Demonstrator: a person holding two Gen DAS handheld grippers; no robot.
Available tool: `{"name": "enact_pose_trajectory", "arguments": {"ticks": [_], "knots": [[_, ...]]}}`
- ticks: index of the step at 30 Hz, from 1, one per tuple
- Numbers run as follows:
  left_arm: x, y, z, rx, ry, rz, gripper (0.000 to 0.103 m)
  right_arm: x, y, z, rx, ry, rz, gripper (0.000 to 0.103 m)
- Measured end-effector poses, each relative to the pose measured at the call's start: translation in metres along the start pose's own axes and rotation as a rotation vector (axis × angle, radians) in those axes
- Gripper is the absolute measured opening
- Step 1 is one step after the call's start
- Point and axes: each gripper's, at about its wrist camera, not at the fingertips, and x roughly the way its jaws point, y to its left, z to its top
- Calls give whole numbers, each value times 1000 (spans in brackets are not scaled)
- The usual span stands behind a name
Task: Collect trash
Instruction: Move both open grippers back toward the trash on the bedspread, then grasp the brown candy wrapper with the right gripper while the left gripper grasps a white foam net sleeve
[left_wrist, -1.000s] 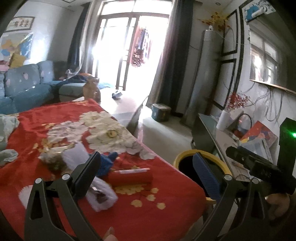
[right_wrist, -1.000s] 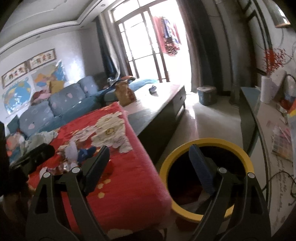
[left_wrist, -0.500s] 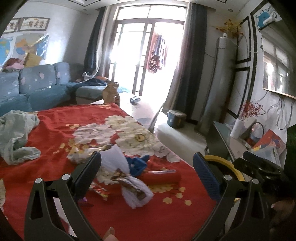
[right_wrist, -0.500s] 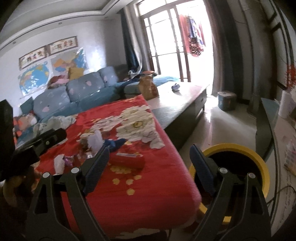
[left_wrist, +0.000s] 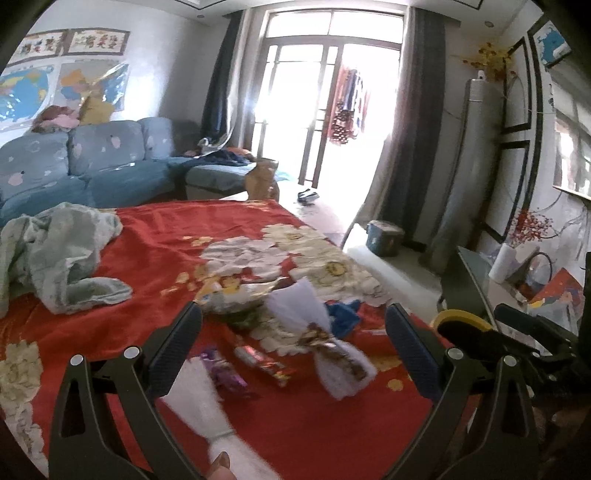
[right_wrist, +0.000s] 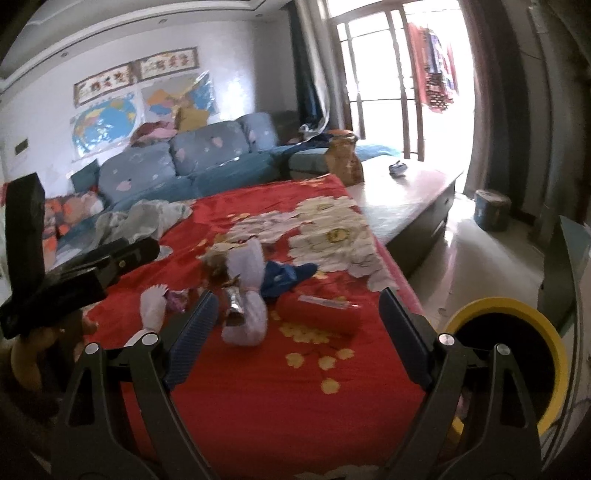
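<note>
The left gripper (left_wrist: 291, 339) is held wide apart above the red floral blanket (left_wrist: 155, 258), nothing clamped. The right gripper (right_wrist: 295, 325) is likewise spread, empty. Between the left fingers, trash is seen scattered mid-blanket: white tissue (left_wrist: 343, 365), a foil wrapper (left_wrist: 262, 360), purple scraps (left_wrist: 221, 373), a blue wrapper (right_wrist: 284, 277). A red box (right_wrist: 317, 314) lies near the blanket's right edge. Off that edge, the yellow-rimmed bin (right_wrist: 509, 365) is seen. A pale cloth (left_wrist: 55, 254) is bunched at the far left.
</note>
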Motion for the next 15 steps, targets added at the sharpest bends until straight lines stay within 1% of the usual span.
{"name": "enact_pose_trajectory", "arguments": {"ticks": [6,9,11,13,15], "knots": [[-4,21,-7,-27,26,44,96,18,24,-3,-57,42,56,80],[-6,33,-13,-42,50,56,96,26,34,-2,-85,57,82,74],[-5,41,-17,-56,73,59,96,31,38,-2,-101,69,91,65],[-5,49,-21,-67,95,65,96,40,43,0,-112,89,108,59],[-4,57,-25,-83,112,60,96,46,46,0,-118,107,115,57]]}}
